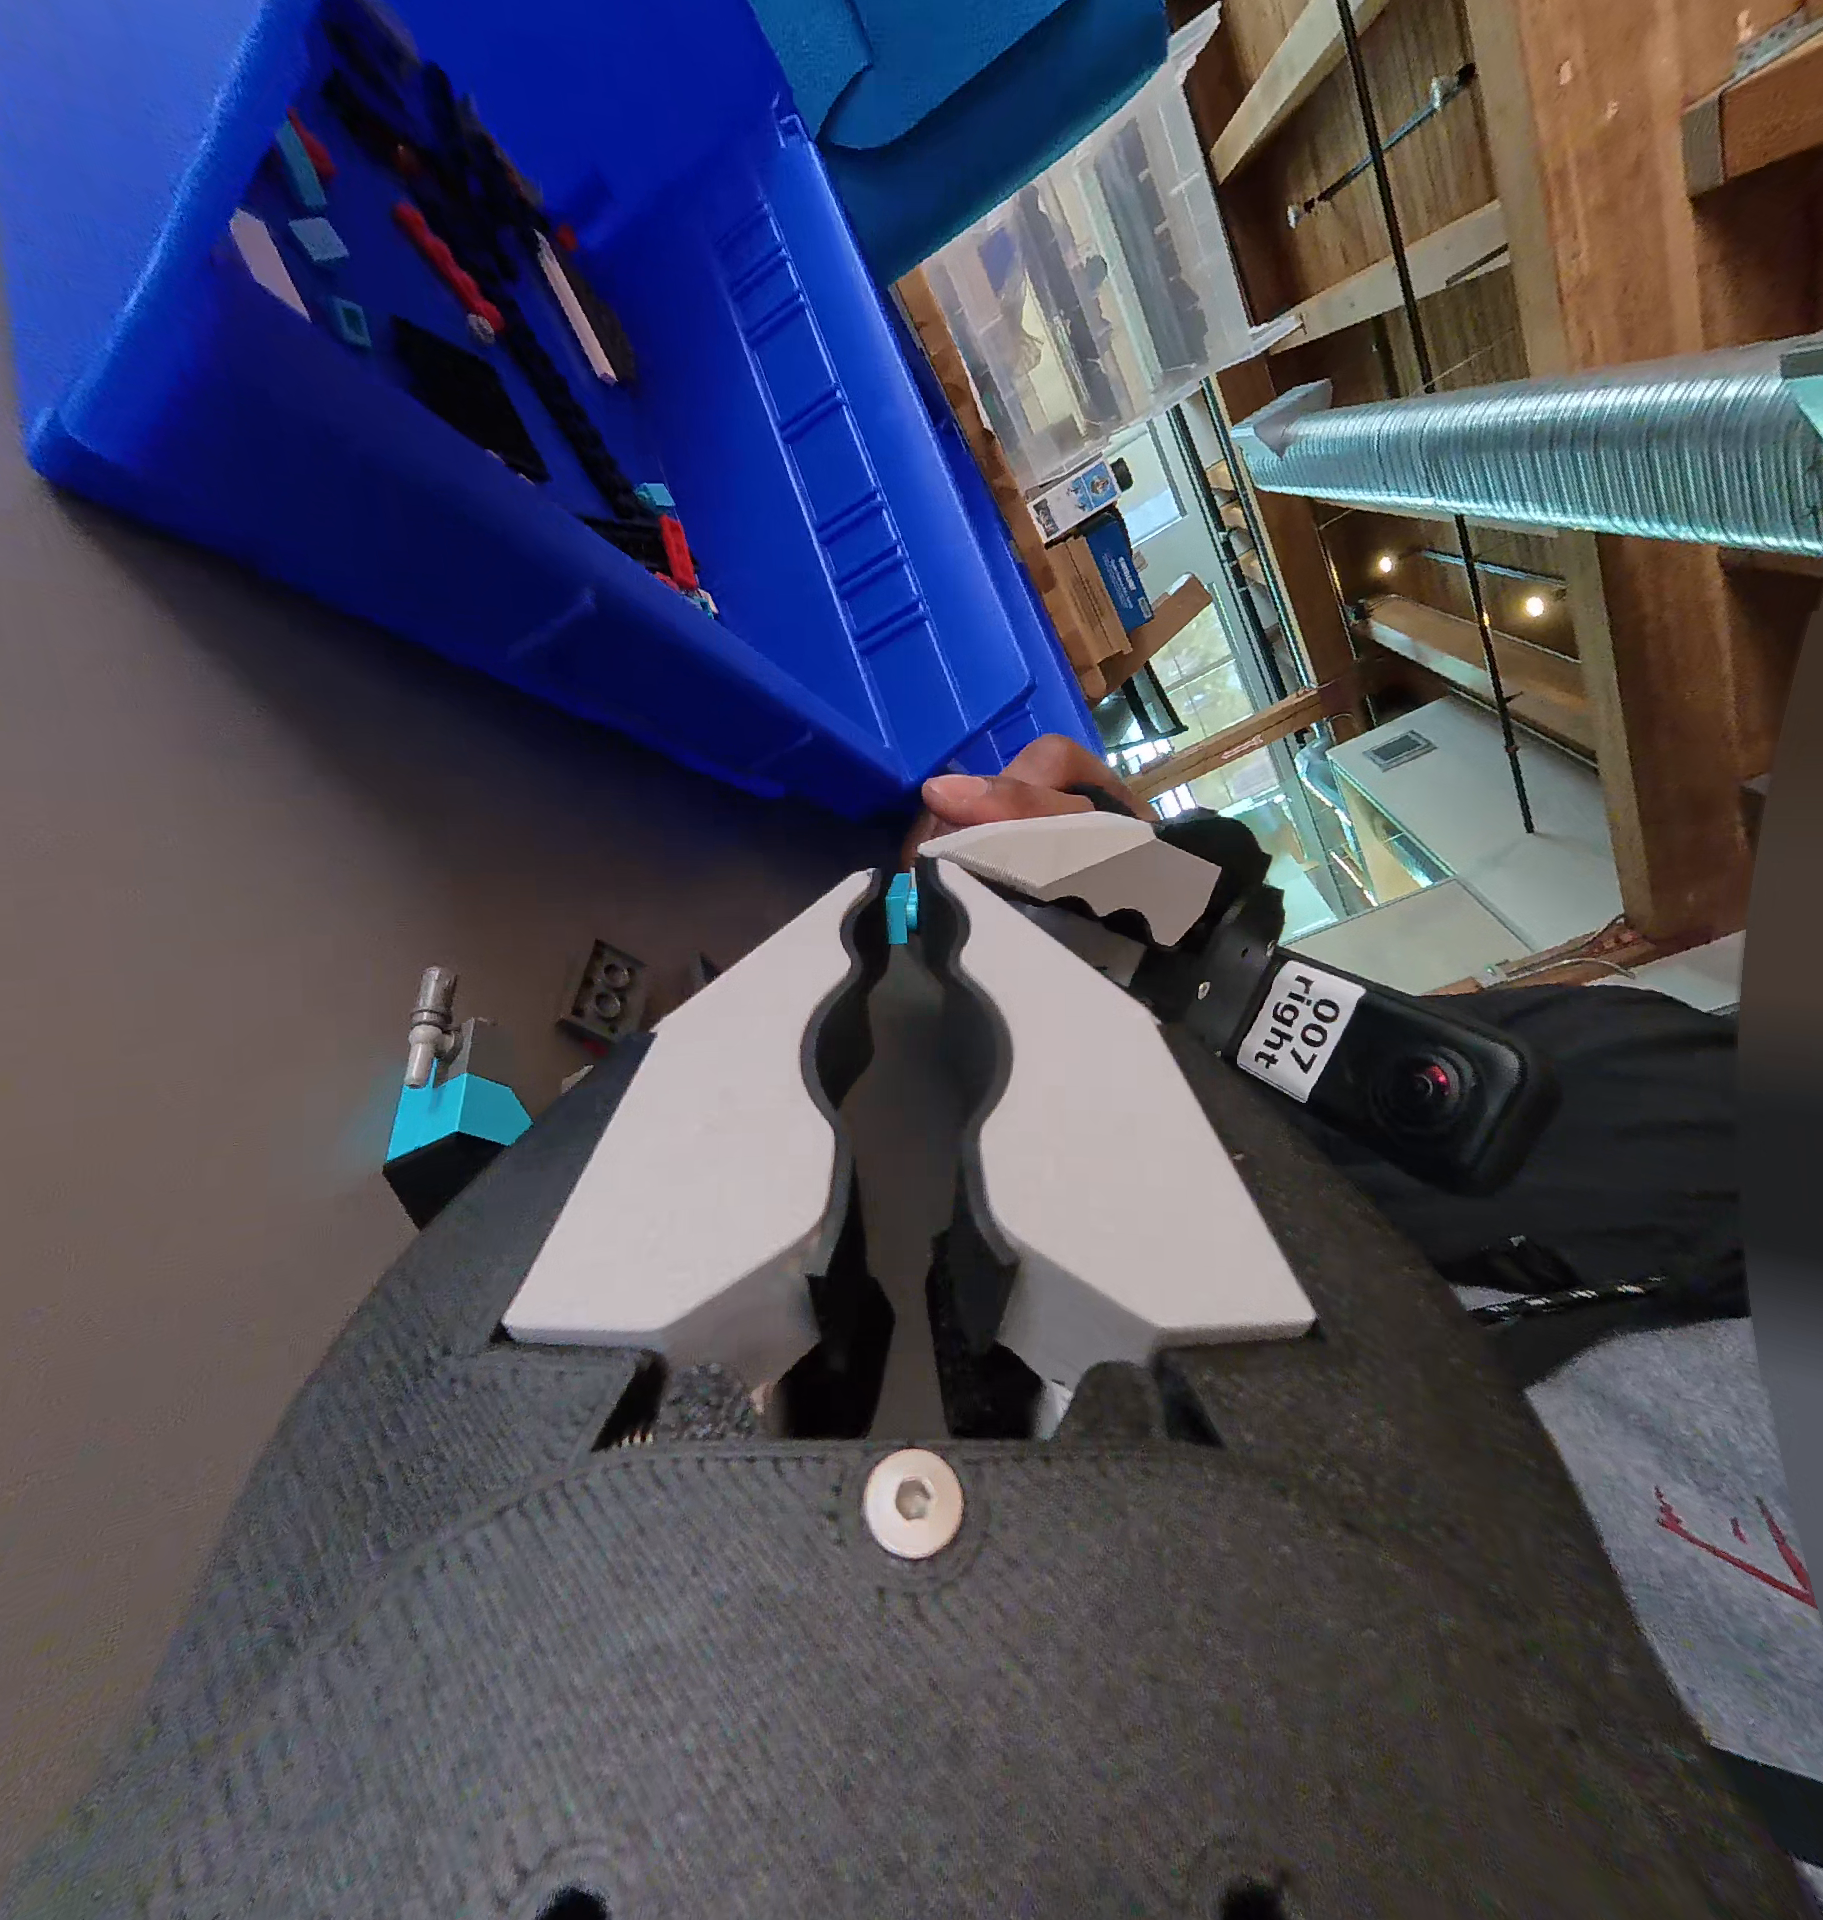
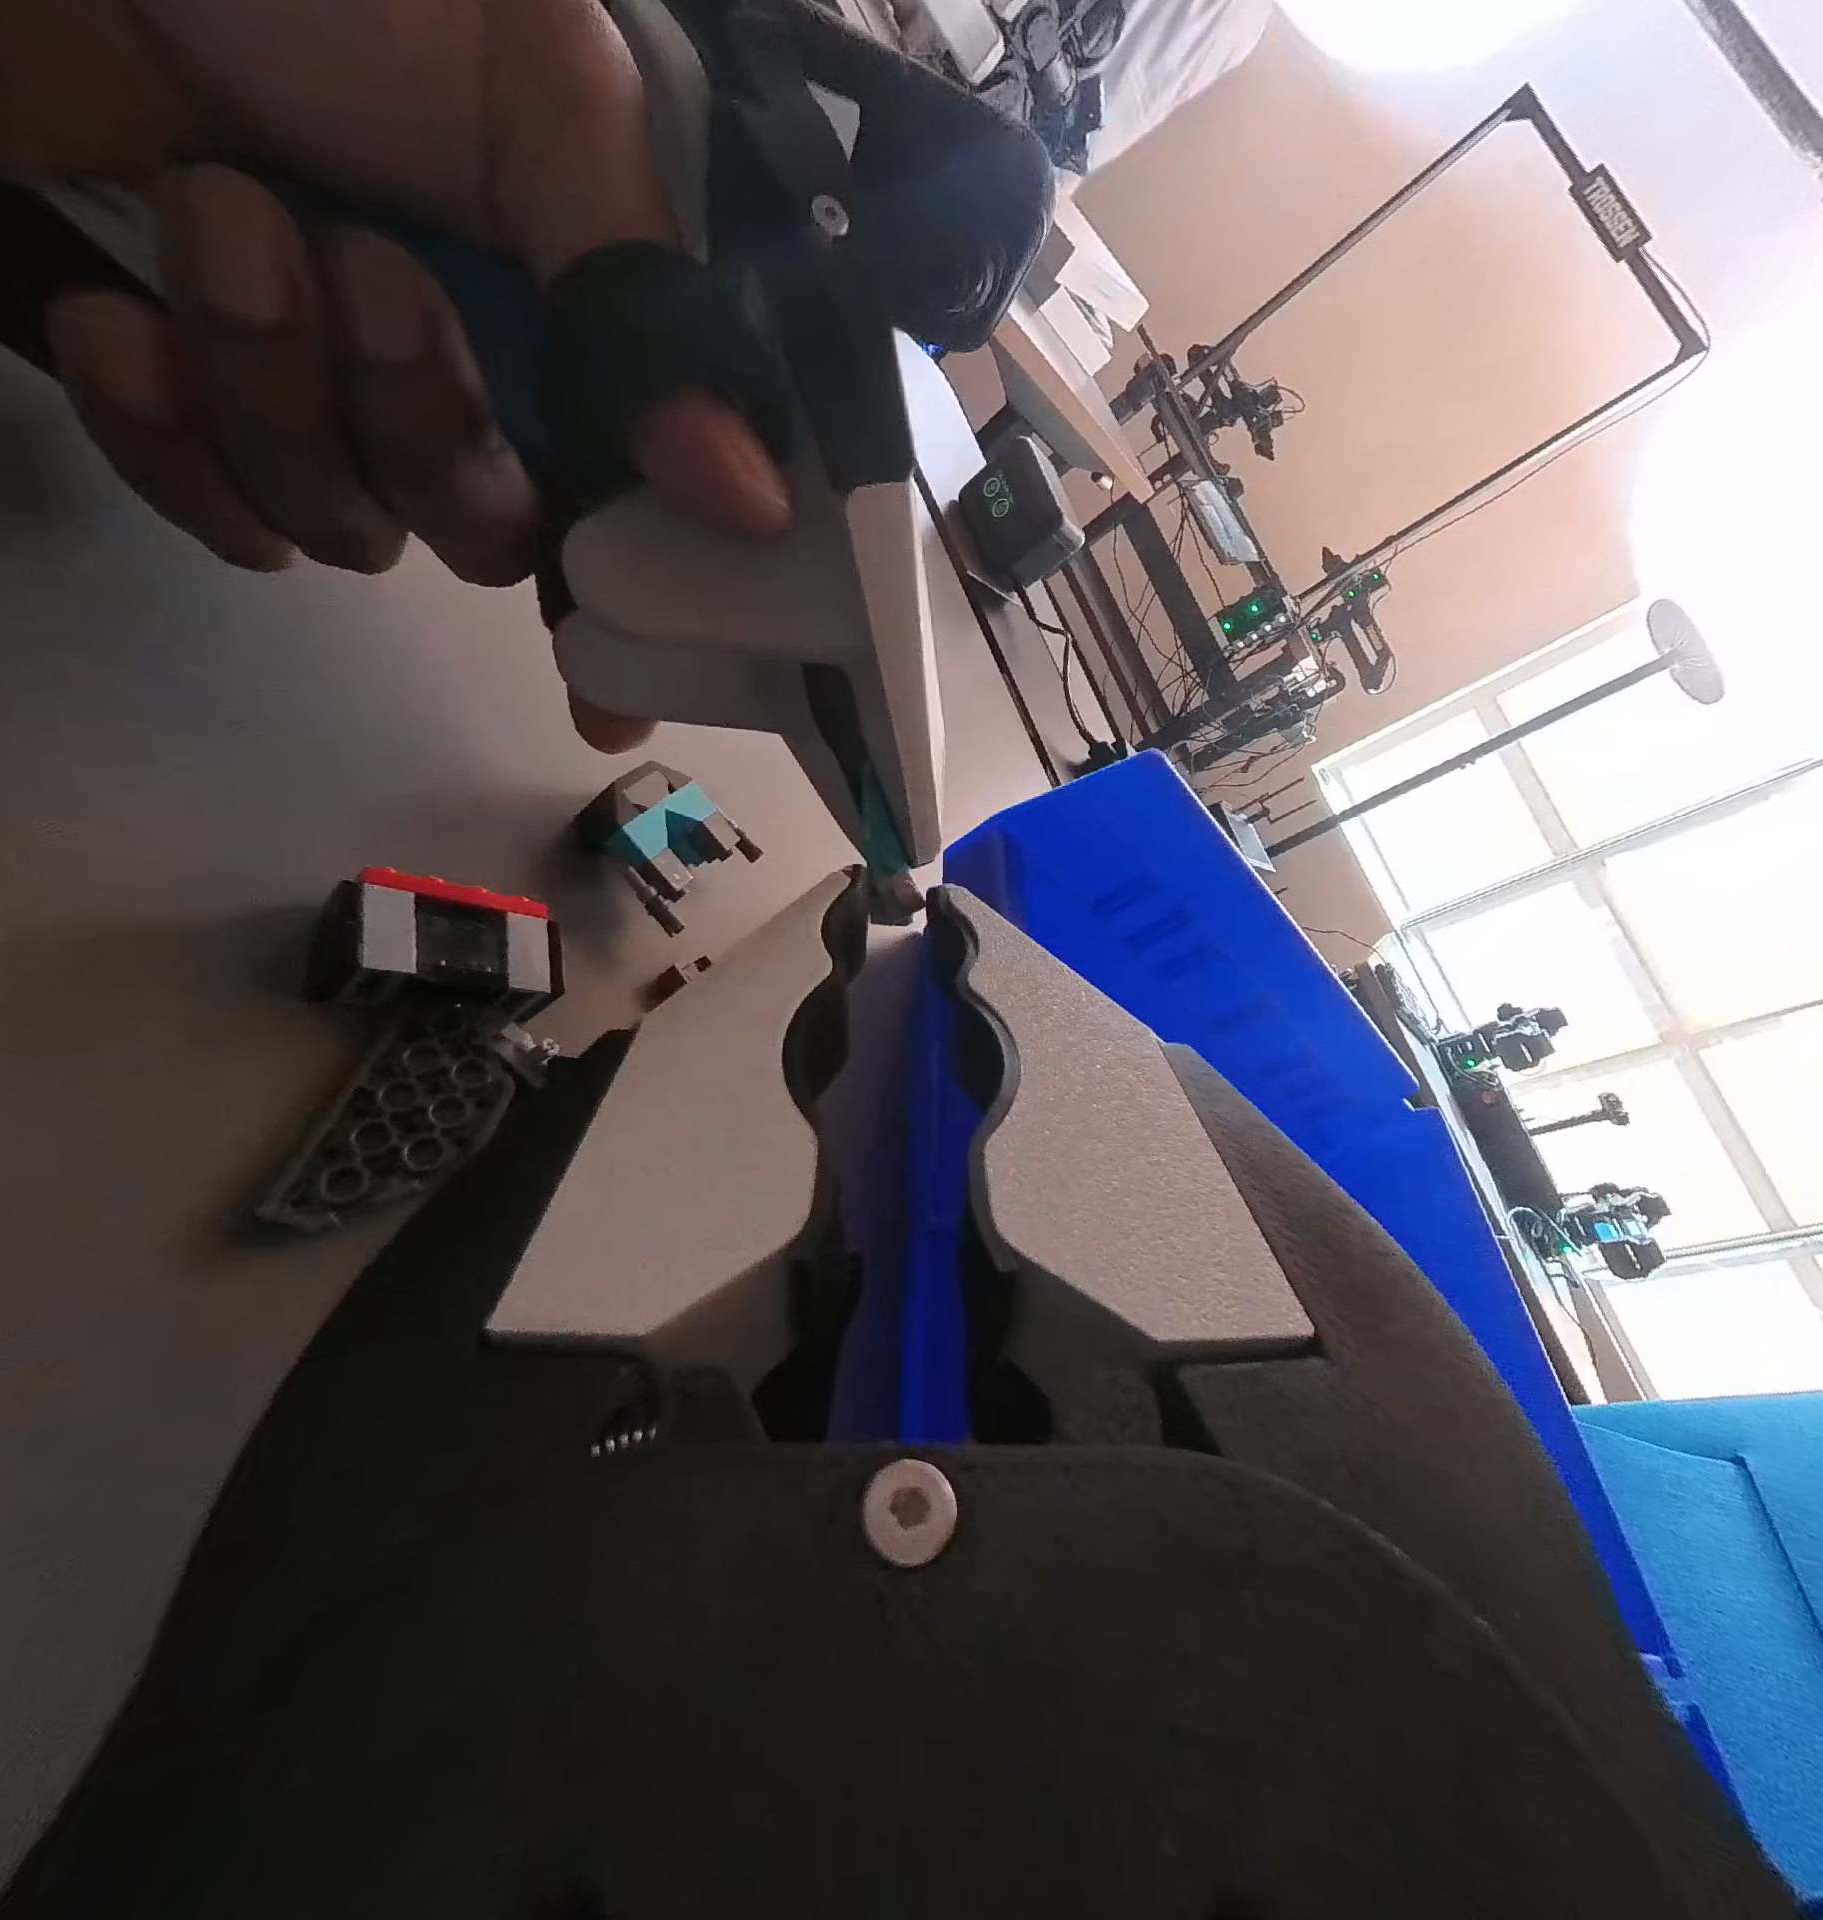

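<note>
Bricks, mostly black, lay in our blue bin (image 1: 865, 540). Left gripper (image 1: 902, 904) pinched a teal piece (image 1: 899, 914); right gripper (image 2: 891, 899) stood apart, contents unclear.

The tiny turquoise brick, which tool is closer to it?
Left. The left tool pinches the tiny turquoise brick at its fingertips. The right tool has its tips just beside the brick, and whether it touches is unclear.

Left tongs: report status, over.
Left tongs shut on small teal brick, tips only. Right tongs tip to tip with them, grip unclear. Blue bin close behind; loose bricks on table.
</note>
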Tool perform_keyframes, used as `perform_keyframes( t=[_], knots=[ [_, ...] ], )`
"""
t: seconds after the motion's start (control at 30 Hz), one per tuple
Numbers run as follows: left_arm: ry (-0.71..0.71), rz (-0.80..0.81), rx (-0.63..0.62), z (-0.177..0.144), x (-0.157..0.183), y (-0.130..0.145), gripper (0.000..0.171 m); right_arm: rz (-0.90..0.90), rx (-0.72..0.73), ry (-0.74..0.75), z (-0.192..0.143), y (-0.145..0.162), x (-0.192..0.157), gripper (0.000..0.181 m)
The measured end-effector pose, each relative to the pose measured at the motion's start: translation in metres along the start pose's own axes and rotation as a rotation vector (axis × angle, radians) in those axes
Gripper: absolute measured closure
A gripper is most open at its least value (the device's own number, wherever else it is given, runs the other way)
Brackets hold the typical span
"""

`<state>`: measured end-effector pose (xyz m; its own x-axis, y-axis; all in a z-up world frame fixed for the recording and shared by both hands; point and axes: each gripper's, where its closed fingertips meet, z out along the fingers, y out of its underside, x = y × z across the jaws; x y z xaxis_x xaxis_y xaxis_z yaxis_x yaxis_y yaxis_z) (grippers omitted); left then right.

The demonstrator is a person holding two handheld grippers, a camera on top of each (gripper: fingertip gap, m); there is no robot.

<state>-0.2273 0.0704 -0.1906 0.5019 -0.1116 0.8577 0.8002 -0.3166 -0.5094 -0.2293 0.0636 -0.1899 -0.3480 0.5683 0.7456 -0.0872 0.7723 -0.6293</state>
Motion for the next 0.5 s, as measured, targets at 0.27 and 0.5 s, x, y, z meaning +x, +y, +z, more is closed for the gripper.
perform_keyframes(
  t=[0.27, 0.5],
  knots=[
    [-0.012, 0.072, -0.002, -0.0004, 0.0034, -0.0016, 0.166, 0.124, 0.026, -0.038, -0.0008, -0.0025, 0.0027, 0.17],
    [-0.03, 0.14, -0.015, -0.0004, 0.0038, -0.0011, 0.165, 0.325, 0.048, -0.124, -0.001, -0.0028, 0.0026, 0.171]
  ],
)
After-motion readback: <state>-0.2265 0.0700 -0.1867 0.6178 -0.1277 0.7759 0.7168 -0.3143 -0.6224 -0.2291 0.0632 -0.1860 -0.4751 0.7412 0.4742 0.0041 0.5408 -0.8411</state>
